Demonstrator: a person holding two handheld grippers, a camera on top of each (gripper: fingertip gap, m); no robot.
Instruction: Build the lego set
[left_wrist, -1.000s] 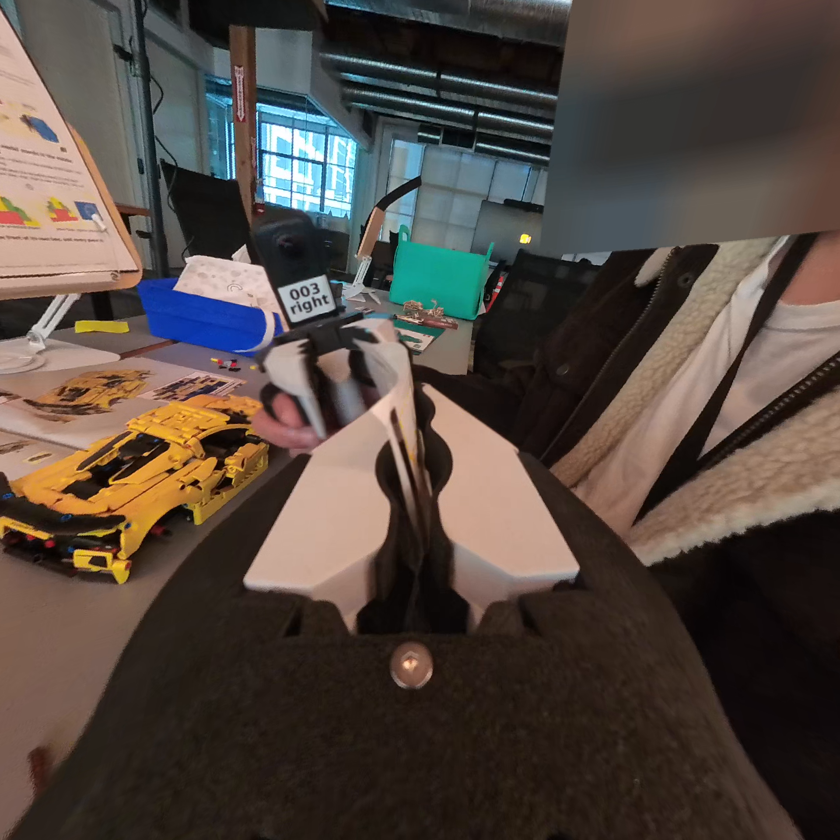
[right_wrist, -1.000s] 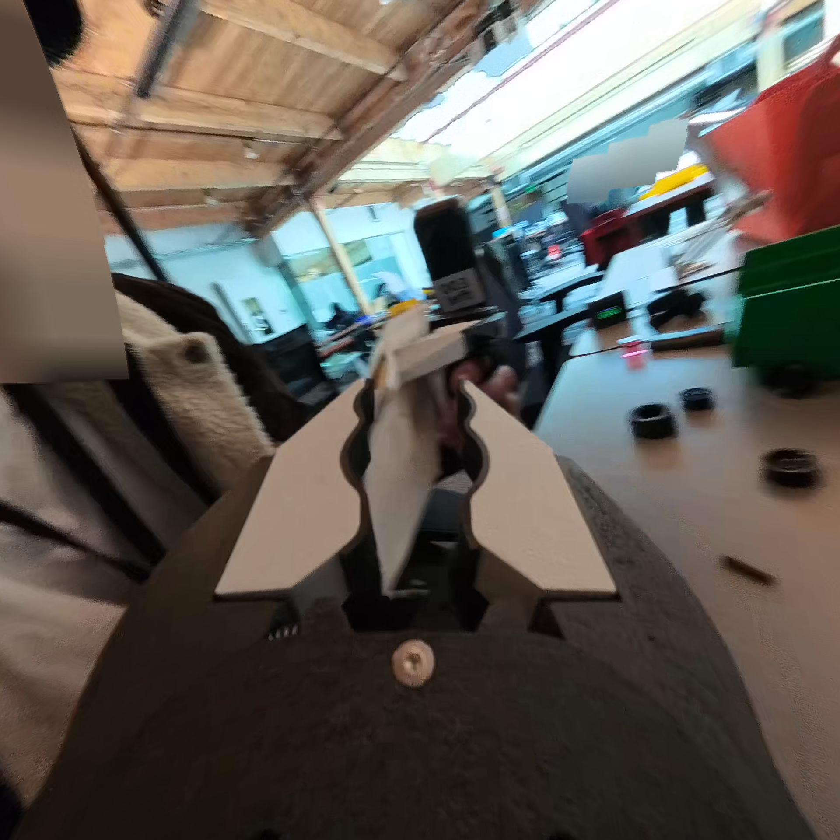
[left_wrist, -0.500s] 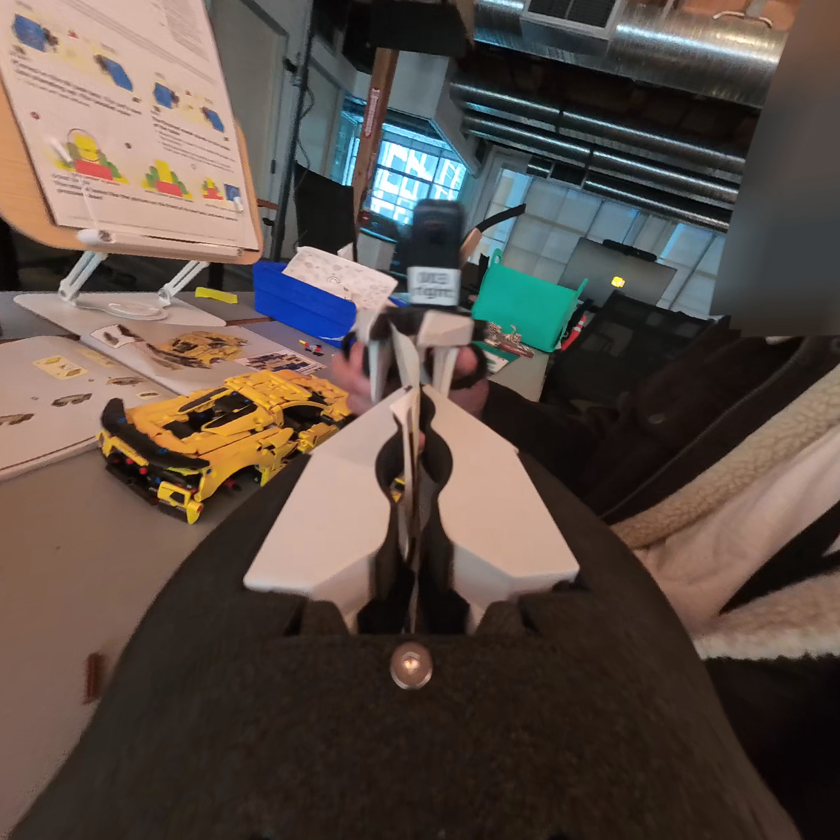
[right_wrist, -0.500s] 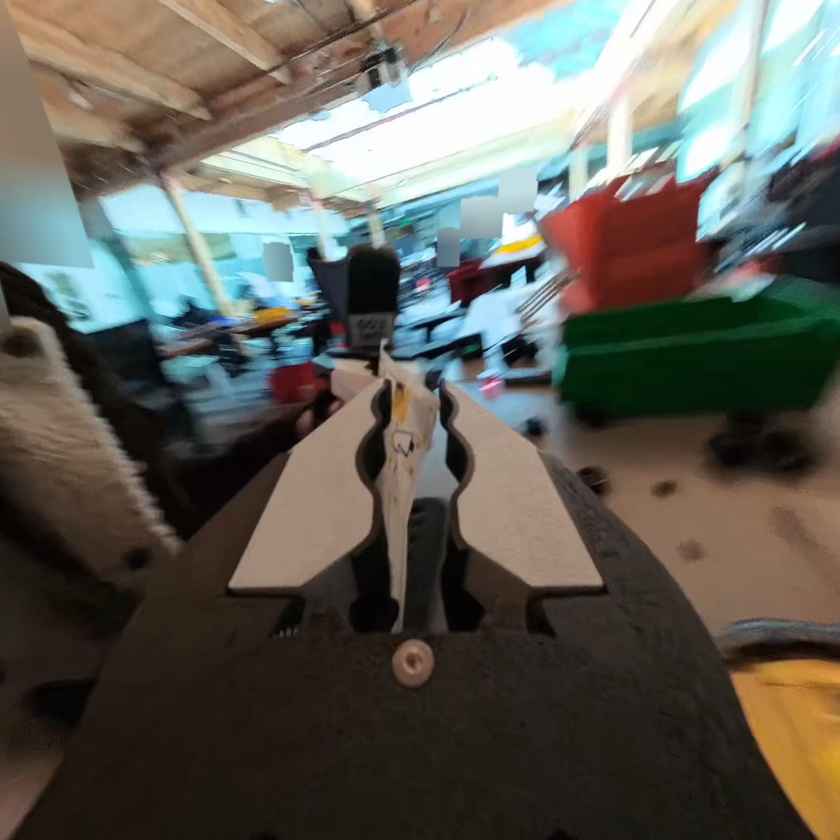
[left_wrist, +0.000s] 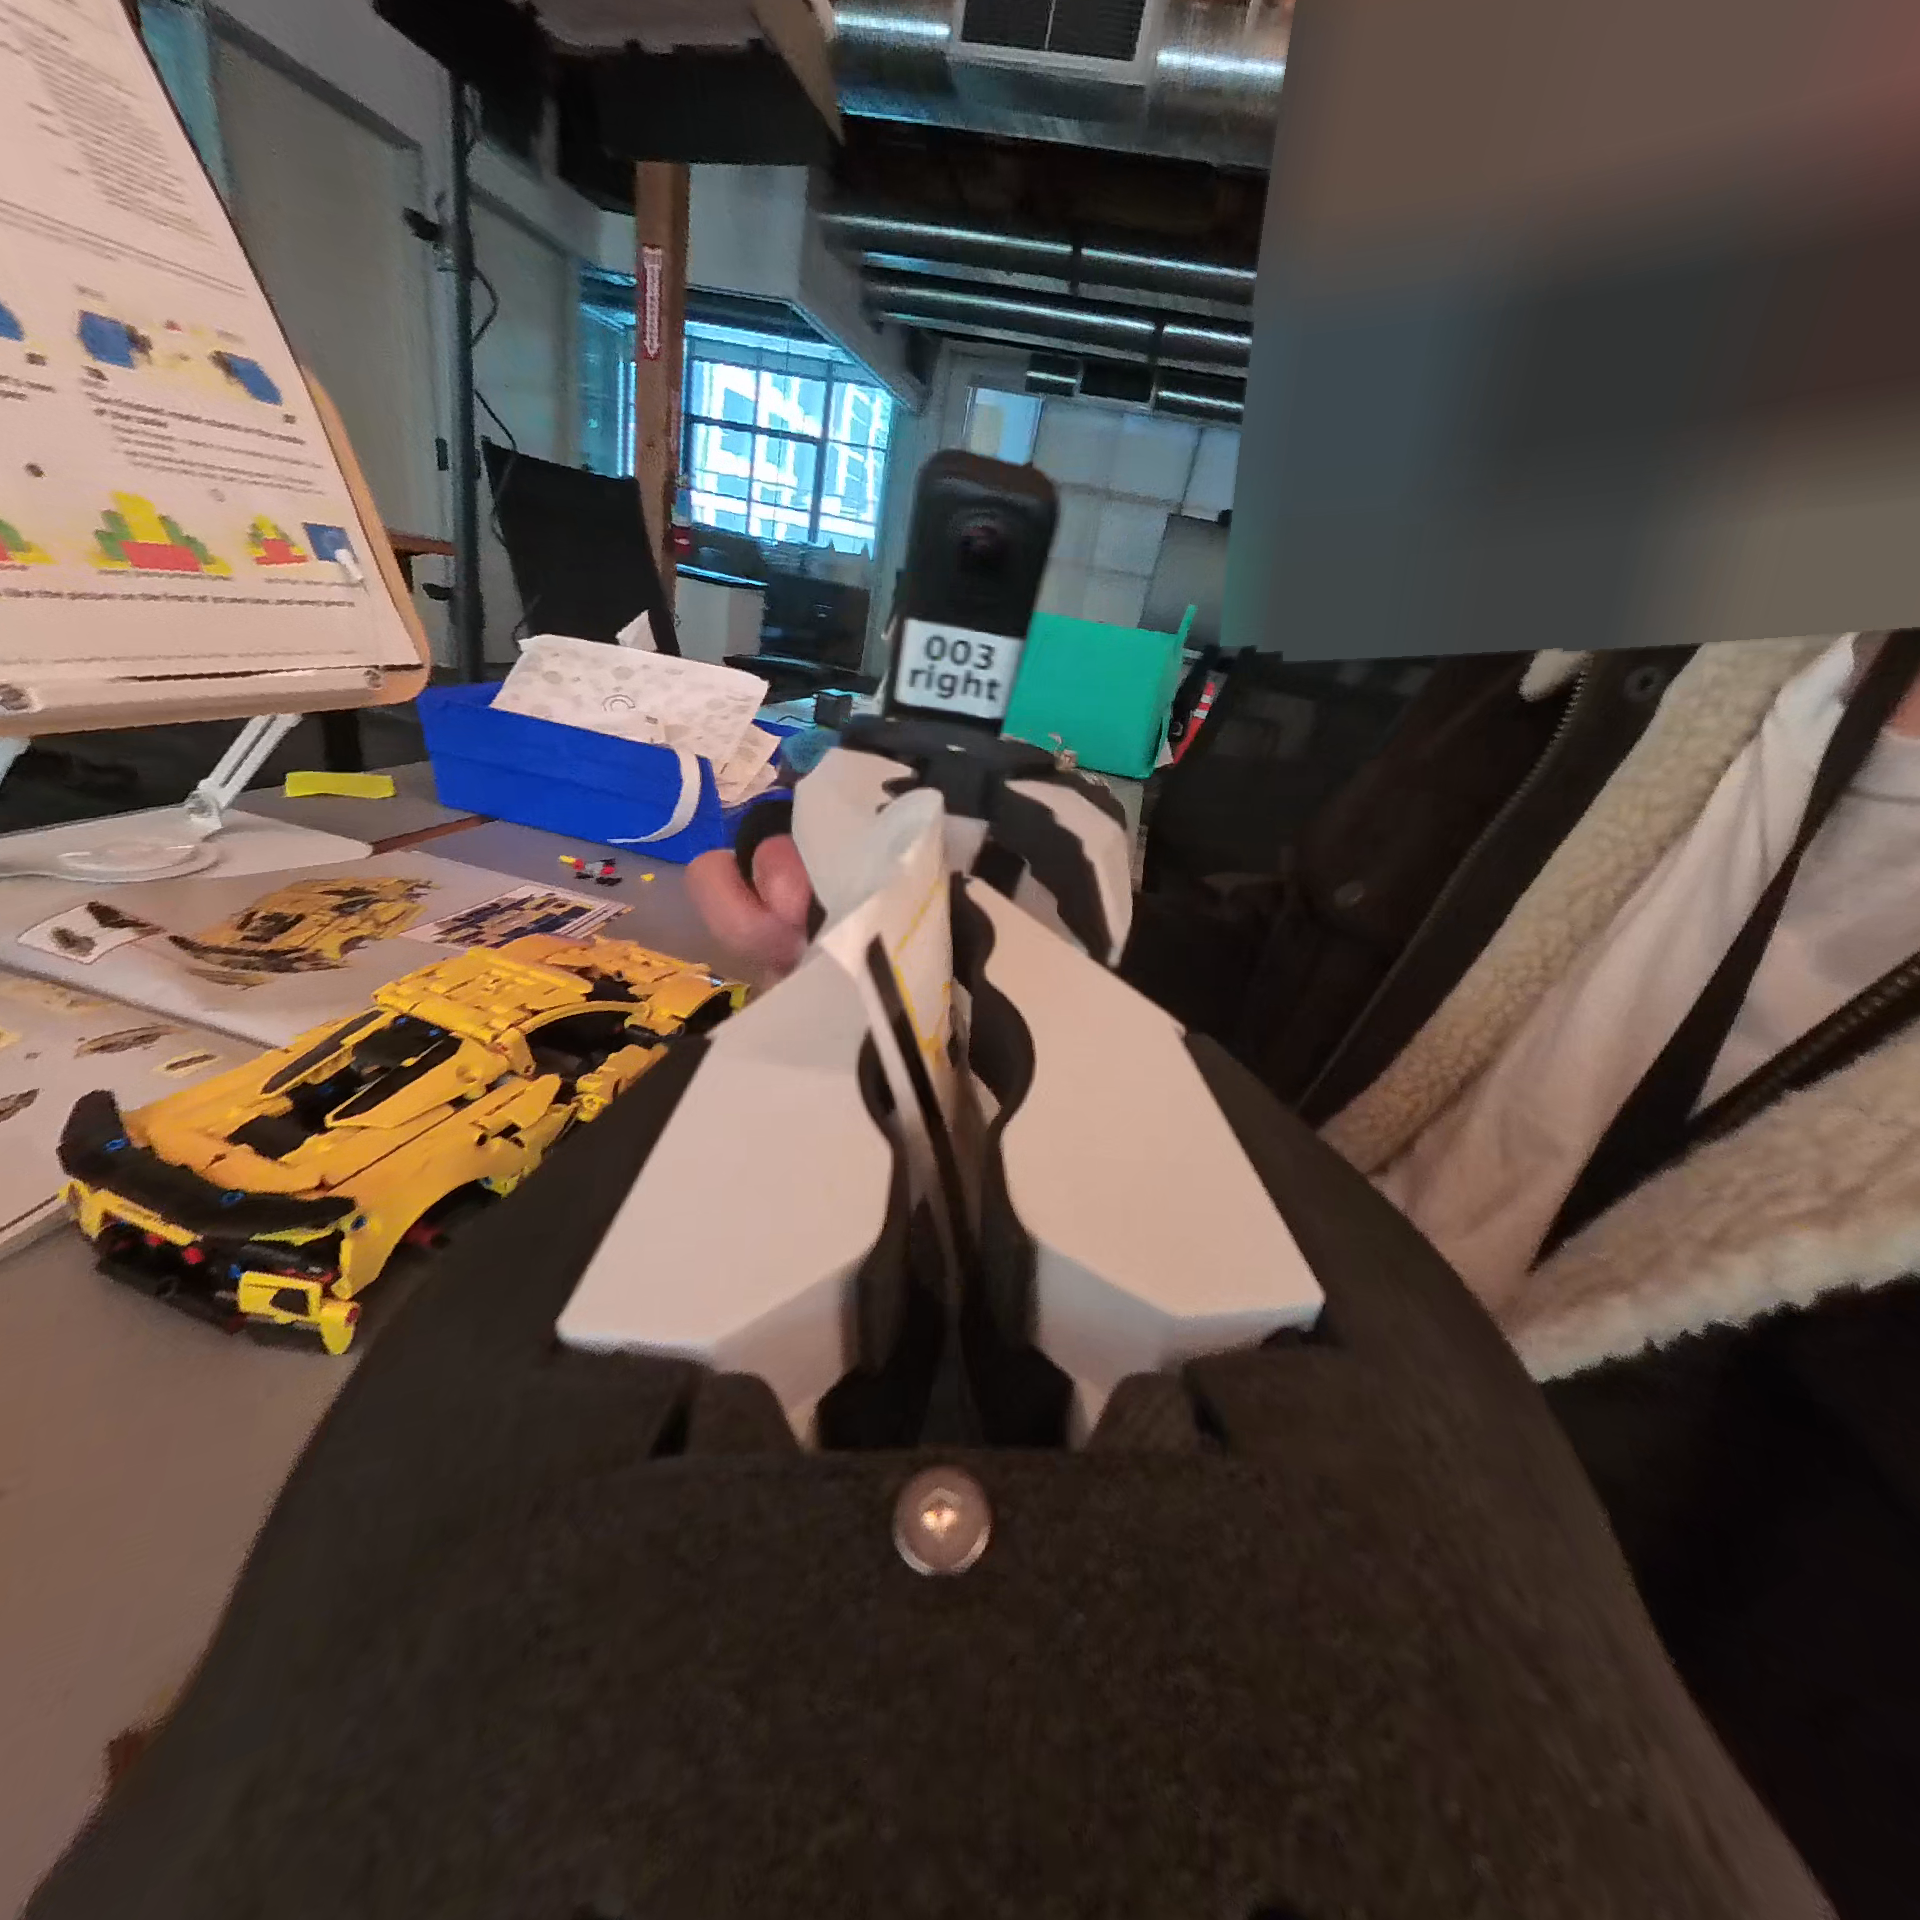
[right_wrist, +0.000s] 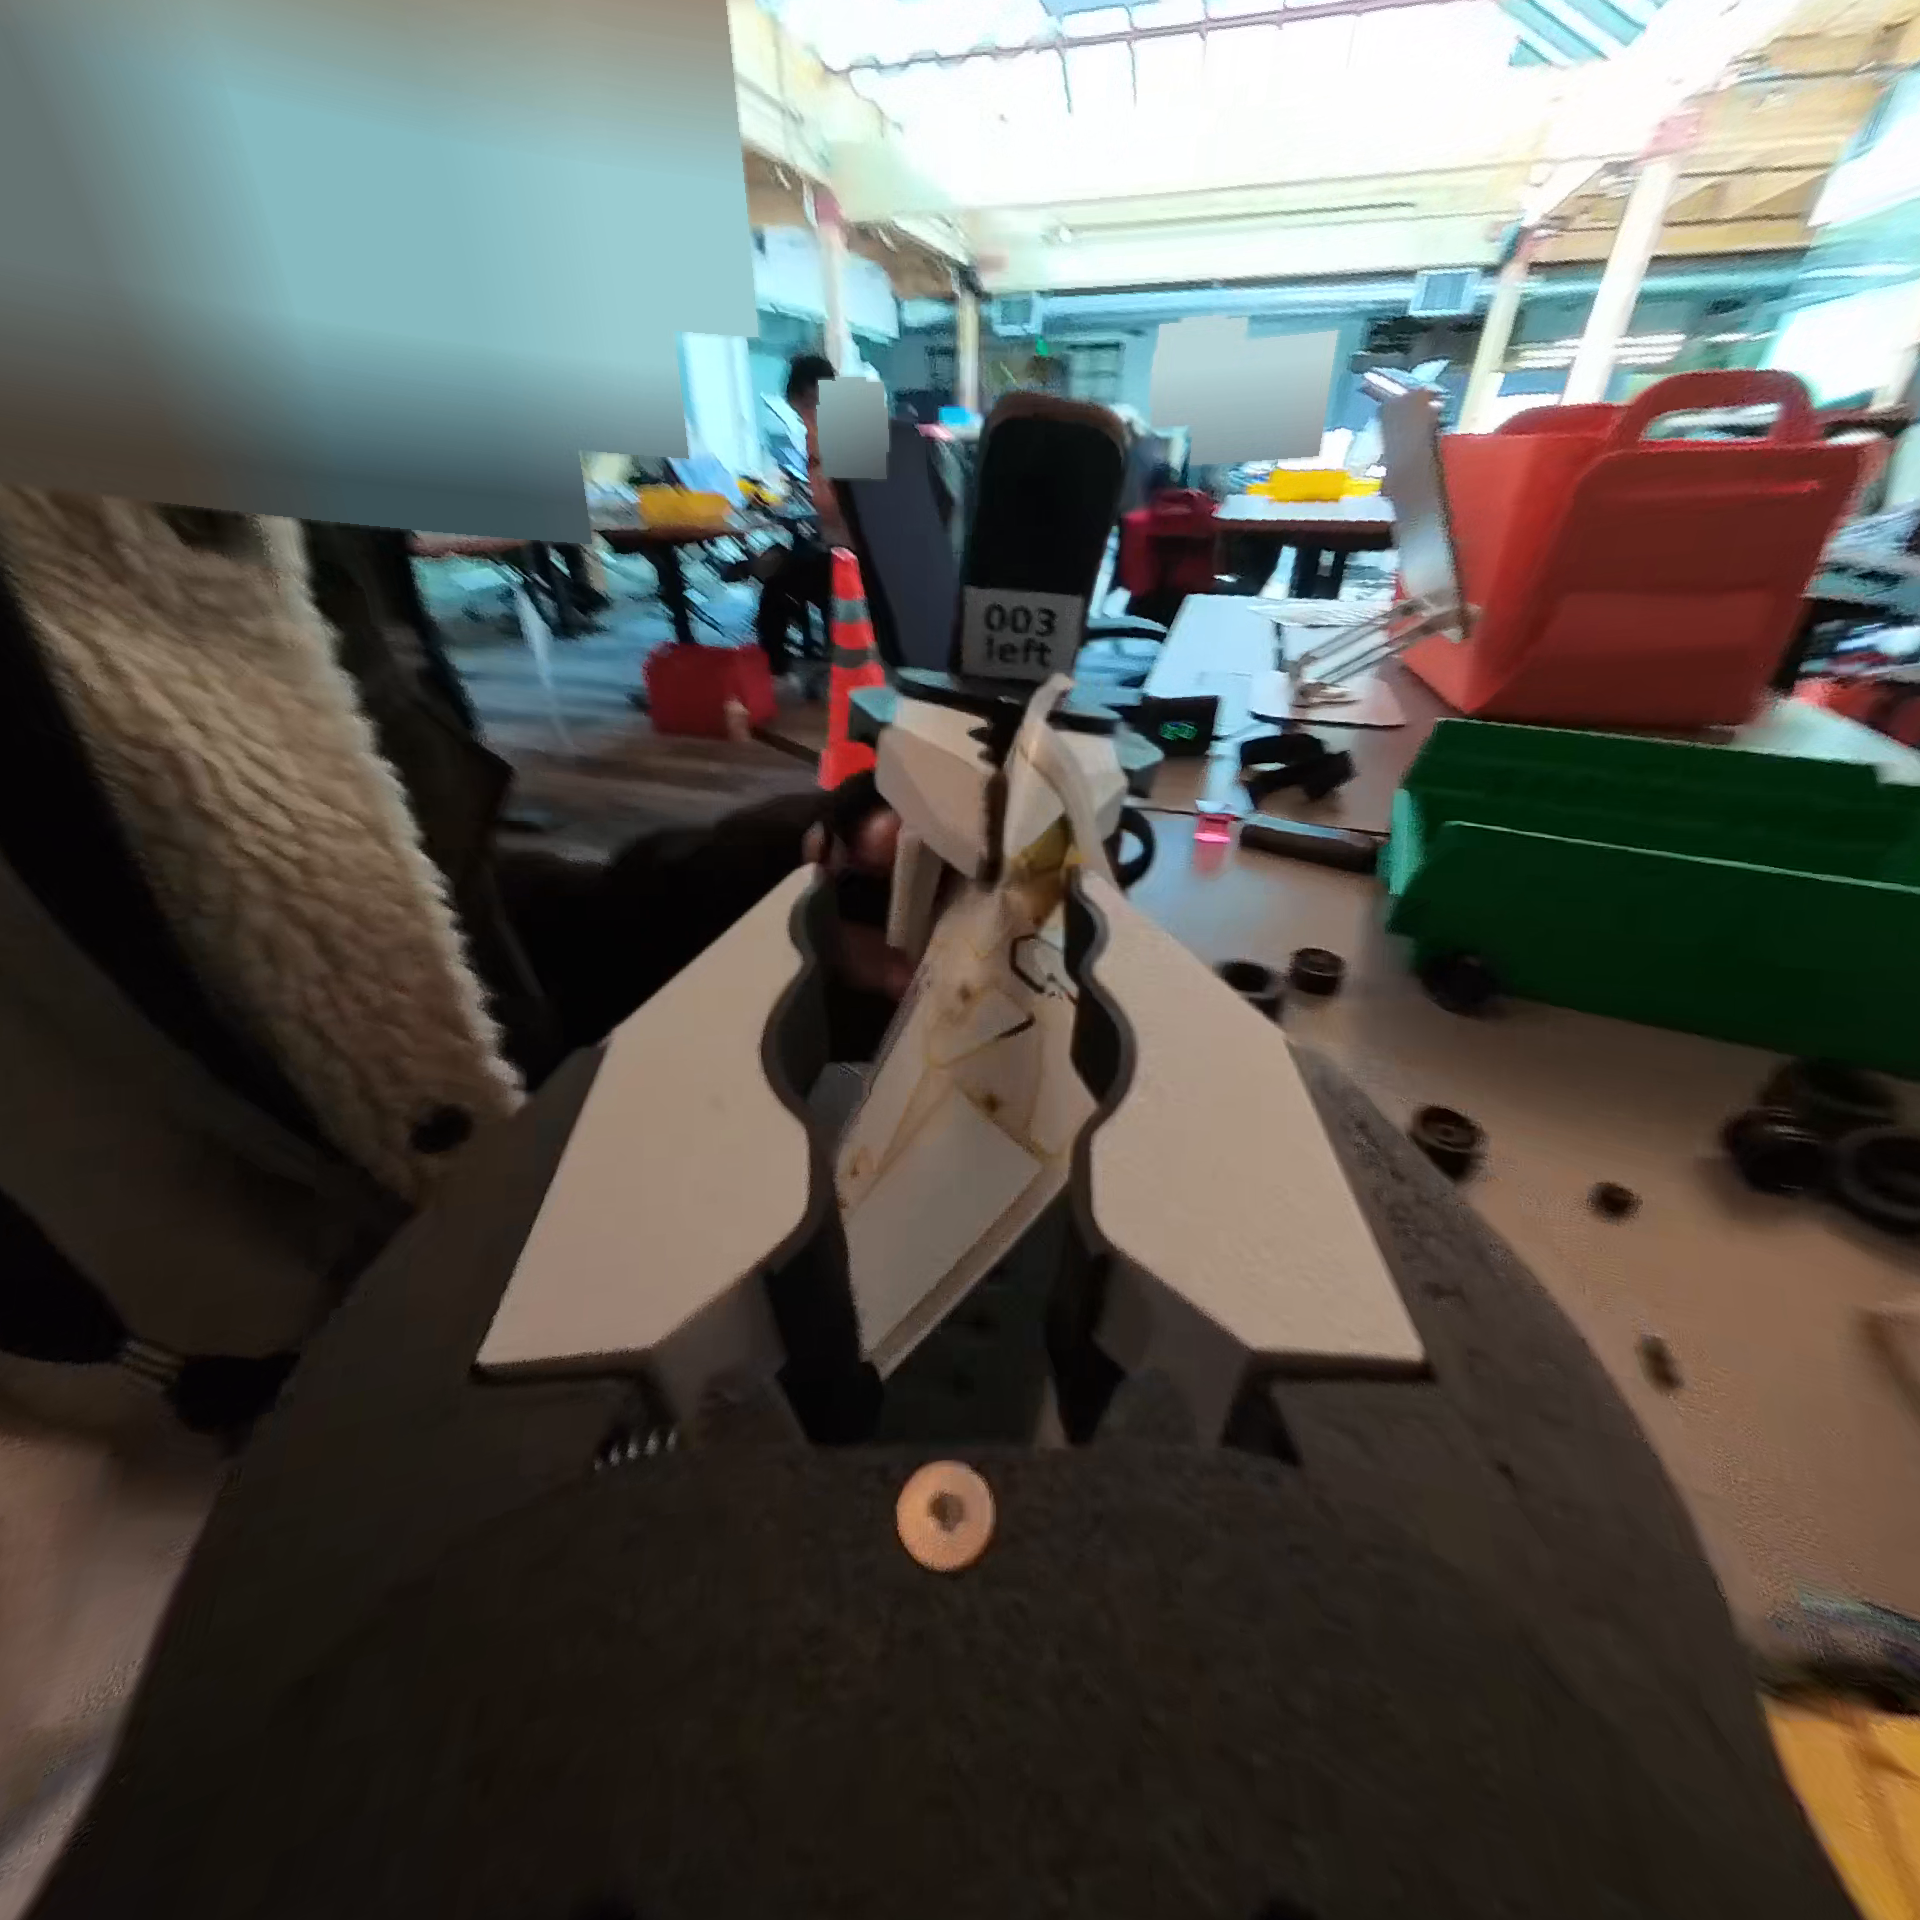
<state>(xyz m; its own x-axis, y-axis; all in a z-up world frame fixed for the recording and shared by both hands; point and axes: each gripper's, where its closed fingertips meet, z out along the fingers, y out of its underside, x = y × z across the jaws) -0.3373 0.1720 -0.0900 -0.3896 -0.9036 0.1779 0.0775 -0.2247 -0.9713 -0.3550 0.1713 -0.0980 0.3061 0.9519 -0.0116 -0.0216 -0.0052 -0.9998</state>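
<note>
A white sticker sheet (left_wrist: 920, 977) with yellow and black decals is stretched between my two grippers in mid-air. My left gripper (left_wrist: 914, 920) is shut on one end of it; it also shows in the right wrist view (right_wrist: 997, 821). My right gripper (right_wrist: 945, 894) faces it, jaws apart, with the sheet (right_wrist: 966, 1091) lying loosely between them against the right finger. The right gripper also shows in the left wrist view (left_wrist: 956, 831). The yellow lego car (left_wrist: 384, 1101), mostly built, stands on the grey table to the left.
An open manual (left_wrist: 260, 925) lies behind the car, with a blue bin (left_wrist: 561, 769) and a page on a stand (left_wrist: 156, 416). Black tyres (right_wrist: 1818, 1143) and a green bin (right_wrist: 1662, 914) are on the right. The person's jacket (left_wrist: 1558, 1039) is close by. From either gripper's tips it is about 25 cm to the yellow lego car (left_wrist: 384, 1101).
The right gripper's jaws have spread wider around the sheet than half a second ago. Both grippers swung while facing each other; the car now sits nearer in the left view.
</note>
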